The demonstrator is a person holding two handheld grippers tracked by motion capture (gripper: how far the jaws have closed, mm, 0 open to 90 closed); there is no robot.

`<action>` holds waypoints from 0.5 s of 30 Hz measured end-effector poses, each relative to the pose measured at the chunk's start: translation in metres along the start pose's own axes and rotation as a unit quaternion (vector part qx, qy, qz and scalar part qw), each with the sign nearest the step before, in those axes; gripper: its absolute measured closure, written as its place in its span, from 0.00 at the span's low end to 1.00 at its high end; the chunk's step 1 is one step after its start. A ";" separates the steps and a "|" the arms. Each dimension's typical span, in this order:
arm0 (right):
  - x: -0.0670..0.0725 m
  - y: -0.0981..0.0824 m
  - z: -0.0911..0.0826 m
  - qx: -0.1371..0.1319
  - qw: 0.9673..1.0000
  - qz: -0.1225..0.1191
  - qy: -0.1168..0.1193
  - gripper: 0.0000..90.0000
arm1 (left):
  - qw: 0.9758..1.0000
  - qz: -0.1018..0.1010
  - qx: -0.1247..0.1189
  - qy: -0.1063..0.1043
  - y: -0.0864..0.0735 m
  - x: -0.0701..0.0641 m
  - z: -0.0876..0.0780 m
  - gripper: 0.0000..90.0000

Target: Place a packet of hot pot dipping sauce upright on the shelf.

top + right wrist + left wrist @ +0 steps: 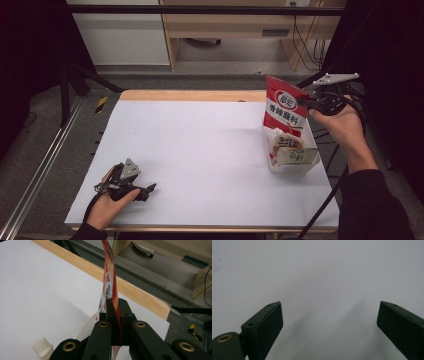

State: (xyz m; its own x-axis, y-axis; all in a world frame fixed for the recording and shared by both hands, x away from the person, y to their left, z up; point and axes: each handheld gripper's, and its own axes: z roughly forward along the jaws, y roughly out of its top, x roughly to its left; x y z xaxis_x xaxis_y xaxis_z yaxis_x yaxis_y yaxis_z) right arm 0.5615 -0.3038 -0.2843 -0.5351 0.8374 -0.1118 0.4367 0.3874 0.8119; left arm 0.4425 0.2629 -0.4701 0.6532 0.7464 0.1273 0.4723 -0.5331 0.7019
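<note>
Overhead: white table (200,145) | wooden far edge (192,95) | grey floor (55,150)

My right gripper (115,315) clamps the red packet (283,107), and in the right gripper view its jaws cover the packet's lower part; the top edge is cut off by the frame. The packet's lower end is hidden inside the white bin (294,167) at the worktop's right edge. The small packets (290,149) in the bin carry print too small to read. A white cap (43,346) is cut off at the bottom edge. My left gripper (329,322) sees blurred white surface.
</note>
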 end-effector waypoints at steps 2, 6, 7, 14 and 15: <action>0.000 -0.003 0.004 -0.001 1.000 0.004 0.004 1.00 | 1.000 0.001 0.002 0.000 0.000 0.000 0.000 0.07; 0.000 -0.011 0.013 0.012 1.000 0.008 0.007 1.00 | 1.000 0.004 0.003 -0.001 0.000 -0.001 0.000 0.07; -0.001 -0.013 0.015 0.013 1.000 0.010 0.007 1.00 | 1.000 0.003 0.003 -0.001 0.000 -0.001 0.001 0.07; -0.011 -0.025 0.014 0.010 0.999 0.032 0.000 1.00 | 1.000 0.004 0.007 -0.001 0.000 -0.001 0.002 0.07; -0.012 -0.027 0.013 0.013 0.999 0.039 -0.002 1.00 | 1.000 0.005 0.008 -0.001 0.000 -0.001 0.002 0.07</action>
State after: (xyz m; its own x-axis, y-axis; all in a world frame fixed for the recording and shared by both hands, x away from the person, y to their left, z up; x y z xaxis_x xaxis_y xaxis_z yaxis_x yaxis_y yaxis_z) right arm 0.5657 -0.3195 -0.3124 -0.4957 0.8670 -0.0517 0.4950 0.3309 0.8034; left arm 0.4426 0.2611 -0.4717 0.6591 0.7400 0.1340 0.4741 -0.5472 0.6898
